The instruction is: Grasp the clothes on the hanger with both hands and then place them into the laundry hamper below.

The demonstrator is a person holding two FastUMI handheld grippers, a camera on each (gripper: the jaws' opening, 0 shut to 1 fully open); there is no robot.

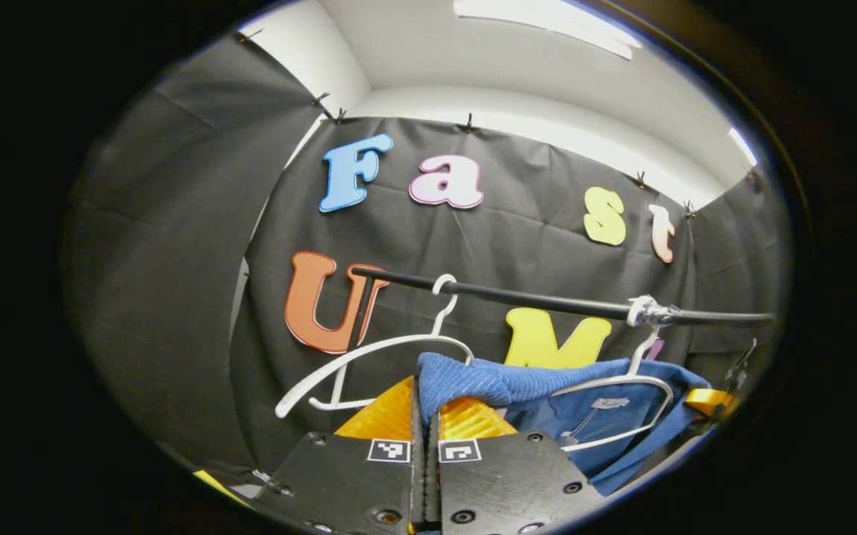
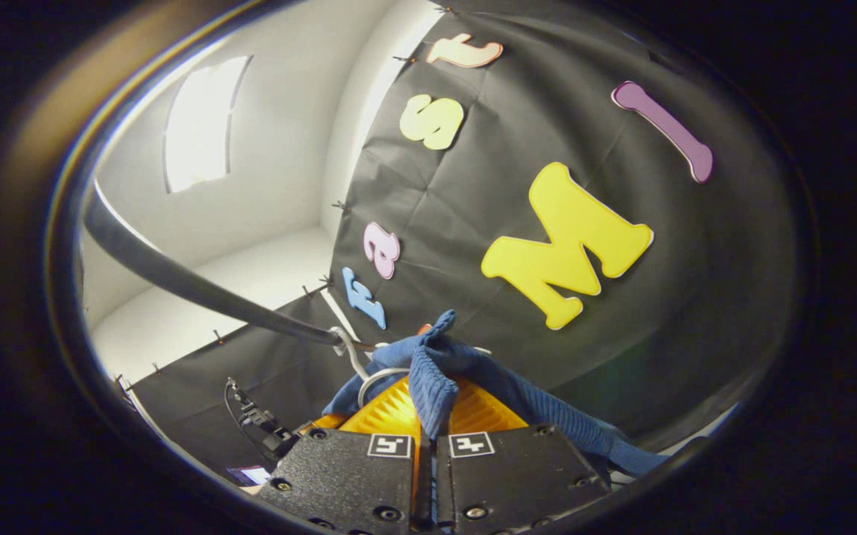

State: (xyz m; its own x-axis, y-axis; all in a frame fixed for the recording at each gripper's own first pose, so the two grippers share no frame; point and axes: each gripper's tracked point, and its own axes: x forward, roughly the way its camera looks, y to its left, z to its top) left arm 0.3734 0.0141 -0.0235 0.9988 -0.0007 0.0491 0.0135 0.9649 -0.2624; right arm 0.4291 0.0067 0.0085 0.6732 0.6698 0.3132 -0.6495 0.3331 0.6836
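A blue garment (image 1: pixel 547 386) hangs on a white hanger (image 1: pixel 621 386) from the black rail (image 1: pixel 532 299). In the left gripper view my left gripper (image 1: pixel 425 412) is shut on the garment's left shoulder, cloth bunched between its fingers. In the right gripper view my right gripper (image 2: pixel 428 416) is shut on a fold of the same blue garment (image 2: pixel 436 371), close under the rail (image 2: pixel 176 279) and the hanger's hook (image 2: pixel 347 349). The other gripper's finger (image 1: pixel 711 401) shows at the garment's far end in the left gripper view.
An empty white hanger (image 1: pixel 369 357) hangs on the rail to the left of the garment, near the rail's upright post (image 1: pixel 358 319). A metal clamp (image 1: pixel 647 310) sits on the rail above the garment's hanger. A dark clip with a cable (image 2: pixel 254 416) shows low left in the right gripper view.
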